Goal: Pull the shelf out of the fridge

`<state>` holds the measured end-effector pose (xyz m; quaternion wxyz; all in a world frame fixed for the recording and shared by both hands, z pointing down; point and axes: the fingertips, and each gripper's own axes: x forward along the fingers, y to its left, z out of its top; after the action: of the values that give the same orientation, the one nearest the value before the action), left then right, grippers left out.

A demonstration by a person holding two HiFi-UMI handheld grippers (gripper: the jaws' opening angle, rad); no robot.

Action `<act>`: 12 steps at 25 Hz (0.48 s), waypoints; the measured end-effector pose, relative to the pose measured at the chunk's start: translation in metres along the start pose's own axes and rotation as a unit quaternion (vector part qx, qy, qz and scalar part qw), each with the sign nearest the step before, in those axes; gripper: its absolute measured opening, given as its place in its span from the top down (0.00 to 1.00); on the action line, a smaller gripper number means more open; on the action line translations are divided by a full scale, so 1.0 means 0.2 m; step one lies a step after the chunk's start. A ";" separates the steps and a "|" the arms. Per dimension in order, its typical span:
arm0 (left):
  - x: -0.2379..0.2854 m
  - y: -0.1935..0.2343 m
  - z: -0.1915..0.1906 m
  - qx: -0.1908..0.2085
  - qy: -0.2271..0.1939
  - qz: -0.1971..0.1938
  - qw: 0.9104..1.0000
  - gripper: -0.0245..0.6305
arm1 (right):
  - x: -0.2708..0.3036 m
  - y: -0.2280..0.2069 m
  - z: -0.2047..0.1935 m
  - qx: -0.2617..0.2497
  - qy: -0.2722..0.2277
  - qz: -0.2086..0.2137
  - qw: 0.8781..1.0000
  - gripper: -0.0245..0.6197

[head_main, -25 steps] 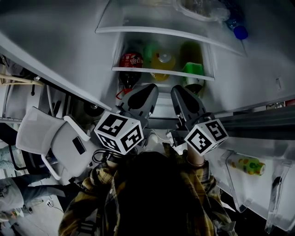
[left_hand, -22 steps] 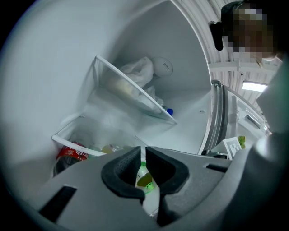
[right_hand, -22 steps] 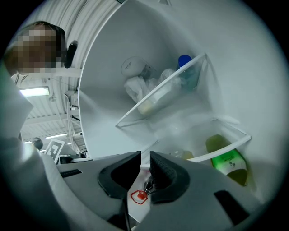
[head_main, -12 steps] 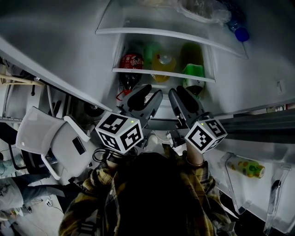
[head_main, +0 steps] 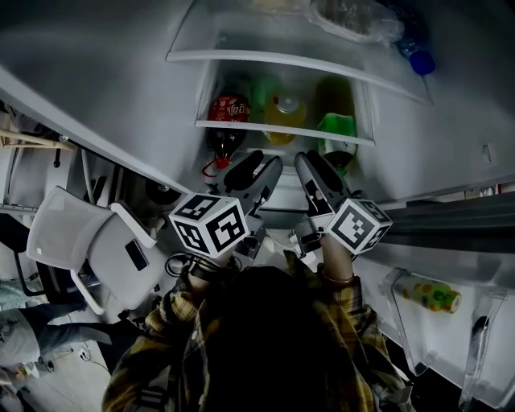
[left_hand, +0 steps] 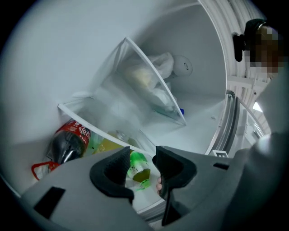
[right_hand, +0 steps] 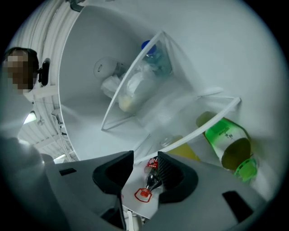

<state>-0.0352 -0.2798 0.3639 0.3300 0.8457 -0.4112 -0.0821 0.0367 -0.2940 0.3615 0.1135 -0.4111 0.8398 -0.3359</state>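
Note:
The fridge stands open. Its lower glass shelf [head_main: 282, 131] runs across the cabinet, with a white front edge [left_hand: 90, 124] [right_hand: 212, 119]. A cola bottle [head_main: 228, 109], a yellow bottle [head_main: 286, 109] and a green bottle [head_main: 336, 129] show through and under the glass. My left gripper [head_main: 259, 166] [left_hand: 142, 160] and right gripper [head_main: 311, 164] [right_hand: 145, 164] hang side by side just in front of and below that edge. Both pairs of jaws are opening, with nothing between the pads. Only the bottles show beyond the gaps.
An upper glass shelf [head_main: 273, 56] carries a plastic bag [head_main: 354, 16] and a blue-capped bottle [head_main: 418, 55]. The open door's bin [head_main: 418, 318] at the right holds a small bottle [head_main: 430, 291]. A white chair [head_main: 88, 249] stands at the left.
Both grippers' jaws have gone from shut to spread apart. The grippers have stayed in front of the lower shelf, shifting only slightly.

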 end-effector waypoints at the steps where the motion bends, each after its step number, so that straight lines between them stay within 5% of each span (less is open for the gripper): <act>1: 0.01 0.01 -0.01 -0.009 0.001 0.001 1.000 0.70 | 0.01 -0.02 -0.01 0.015 -0.001 -0.001 1.000 0.72; 12: 0.15 0.12 -0.04 -0.123 -0.022 0.026 0.992 0.70 | 0.09 -0.19 -0.06 0.129 -0.003 -0.013 0.992 0.72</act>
<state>-0.0279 -0.3098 0.3888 0.4241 0.7858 -0.4273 -0.1420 0.0442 -0.3191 0.3969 0.1640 -0.4051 0.7837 -0.4414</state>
